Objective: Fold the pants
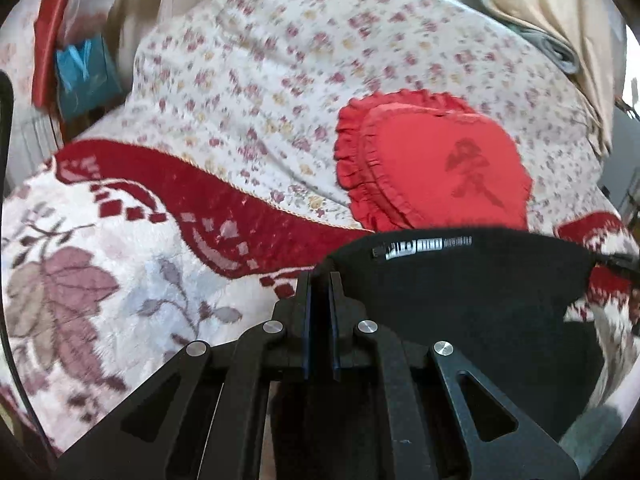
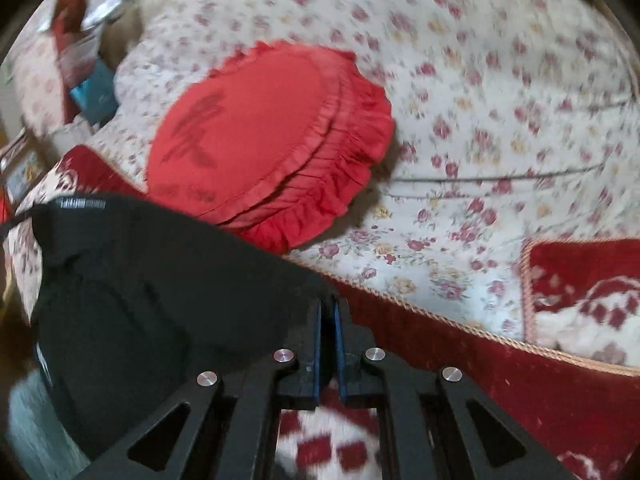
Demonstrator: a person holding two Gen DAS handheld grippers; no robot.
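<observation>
Black pants (image 1: 460, 280) hang between both grippers over a bed, waistband up, with a white label (image 1: 420, 246) on the inside of the band. In the left wrist view my left gripper (image 1: 320, 276) is shut on the band's left corner, and the cloth spreads away to the right. In the right wrist view my right gripper (image 2: 329, 302) is shut on the other corner, and the pants (image 2: 160, 272) sag to the left with the label (image 2: 80, 203) at the far end. The legs drop out of sight below both cameras.
A red frilled cushion (image 1: 436, 160) (image 2: 260, 132) lies on the floral bedspread (image 1: 280, 60) just behind the pants. A red and white plush blanket (image 1: 120, 260) (image 2: 580, 400) covers the near side. A blue bag (image 1: 86, 76) sits beyond the bed at upper left.
</observation>
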